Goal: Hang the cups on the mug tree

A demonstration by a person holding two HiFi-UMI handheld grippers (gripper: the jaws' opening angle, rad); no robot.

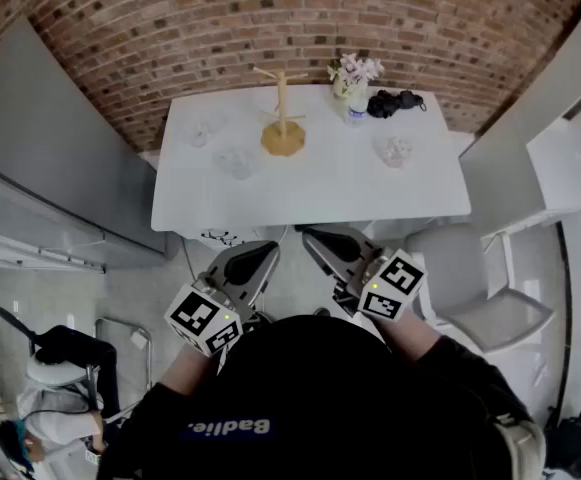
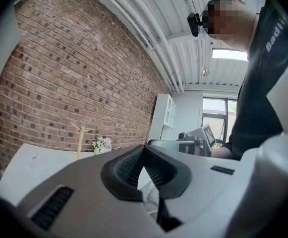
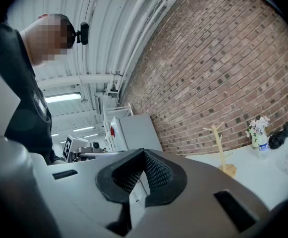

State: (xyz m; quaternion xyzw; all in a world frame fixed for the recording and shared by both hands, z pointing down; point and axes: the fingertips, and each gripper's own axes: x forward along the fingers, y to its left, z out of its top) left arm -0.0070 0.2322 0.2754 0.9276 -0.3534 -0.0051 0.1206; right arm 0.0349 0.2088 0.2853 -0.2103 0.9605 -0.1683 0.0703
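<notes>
While the right tool [image 3: 144, 155] is closed, the mug tree [image 3: 219, 148] stands afar.

The person wears a black, white-lettered shirt [image 1: 330, 393].

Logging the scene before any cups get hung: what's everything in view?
White rectangular table: one, white, before the brick wall.
Wooden mug tree: one, tan, far middle of table, bare.
Clear glass cups: three, colourless, two left of tree, one right.
Vase of pale flowers: one, far edge.
Black bundle: one, far right corner.
Grey chair: one, right of table.
Left gripper, right gripper: grey, shut, empty, short of table.
</notes>
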